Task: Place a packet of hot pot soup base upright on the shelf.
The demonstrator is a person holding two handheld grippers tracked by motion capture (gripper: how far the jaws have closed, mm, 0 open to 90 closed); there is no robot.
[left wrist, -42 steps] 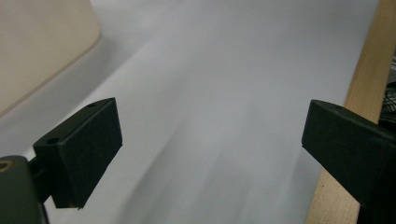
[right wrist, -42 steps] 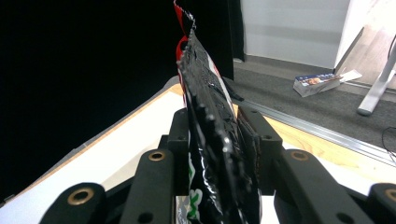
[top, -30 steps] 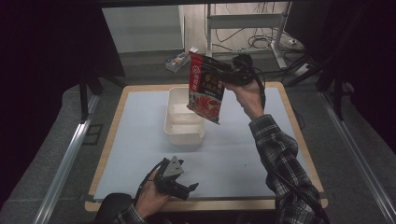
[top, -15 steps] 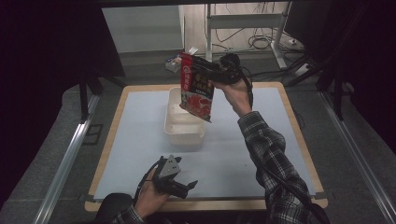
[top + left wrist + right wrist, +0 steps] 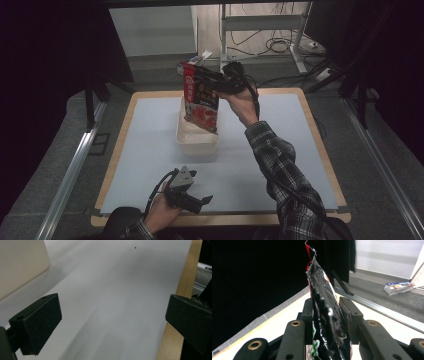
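A wooden-edged table (image 5: pixel 325 155) takes up the middle of the room, its top covered by a pale blue-white mat (image 5: pixel 150 145). On that mat, a little toward twelve o'clock from the centre, sits a cream plastic tub (image 5: pixel 196 143), rectangular and open at the top; in the left gripper view its rounded corner (image 5: pixel 22 265) shows at ten o'clock.

Above the tub hangs a red and black snack bag (image 5: pixel 200 97), held upright with a slight tilt, its lower end dipping over the tub's twelve o'clock half. Whether the bag touches the tub I cannot tell. The right gripper (image 5: pixel 216 82) has the bag by its upper edge, at three o'clock from the bag, with the person's hand (image 5: pixel 242 102) and plaid sleeve (image 5: pixel 282 170) trailing back toward five o'clock. In the right gripper view the jaws are clamped tight on the crinkled foil (image 5: pixel 324 315), which stands edge-on between them with its serrated top rising to twelve o'clock.

Down at six o'clock, near the table's front edge, the left gripper (image 5: pixel 204 201) lies low over the mat in the person's other hand (image 5: pixel 159 215), pointing toward three o'clock. Its jaws stand wide apart with nothing between them but bare mat (image 5: pixel 112 302).

Beyond the table, at twelve o'clock on the grey floor, lies a small printed box (image 5: pixel 398 287).
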